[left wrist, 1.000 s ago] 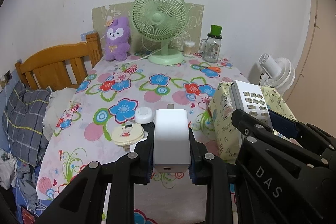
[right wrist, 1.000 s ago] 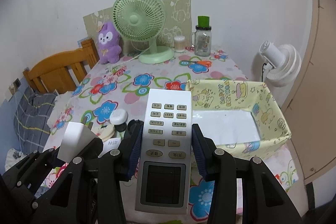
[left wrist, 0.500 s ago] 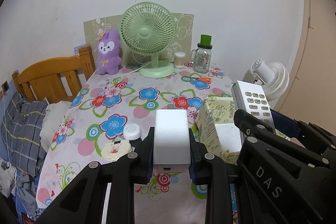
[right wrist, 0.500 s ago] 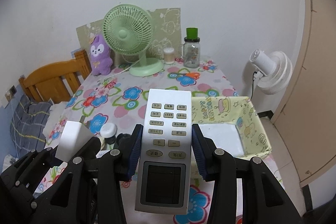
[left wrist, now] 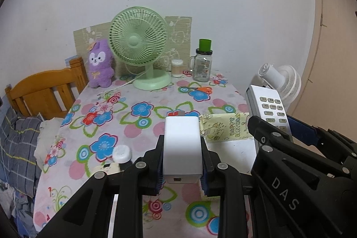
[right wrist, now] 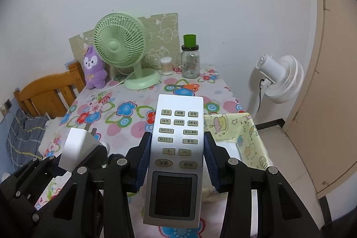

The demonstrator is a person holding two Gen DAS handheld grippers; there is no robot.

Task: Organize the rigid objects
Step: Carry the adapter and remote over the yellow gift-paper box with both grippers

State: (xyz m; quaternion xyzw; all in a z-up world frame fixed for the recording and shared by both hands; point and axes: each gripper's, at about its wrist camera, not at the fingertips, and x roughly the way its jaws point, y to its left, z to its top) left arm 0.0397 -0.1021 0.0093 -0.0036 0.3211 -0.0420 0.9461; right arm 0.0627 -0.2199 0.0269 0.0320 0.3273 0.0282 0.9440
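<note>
My left gripper (left wrist: 181, 162) is shut on a white charger block (left wrist: 181, 146) and holds it above the table's front part. My right gripper (right wrist: 176, 162) is shut on a silver remote control (right wrist: 176, 148), held above the table beside the charger. The remote also shows in the left wrist view (left wrist: 267, 110), the charger in the right wrist view (right wrist: 75, 148). A yellow fabric box (right wrist: 247, 133) with a white bottom sits at the table's front right, below both grippers. A small white round case (left wrist: 121, 154) and a cream compact (left wrist: 110, 167) lie on the flowered tablecloth (left wrist: 111, 113).
A green desk fan (left wrist: 140, 46), a purple plush (left wrist: 99, 66), a small jar (left wrist: 177, 67), a green-lidded glass jar (left wrist: 203, 64) and orange scissors (left wrist: 198, 89) stand at the back. A white floor fan (right wrist: 276, 79) is right of the table. A wooden bed frame (left wrist: 44, 90) is left.
Both grippers have pulled back and risen, so the table looks smaller and farther. The fabric box now lies more under the grippers. Both grips are unchanged.
</note>
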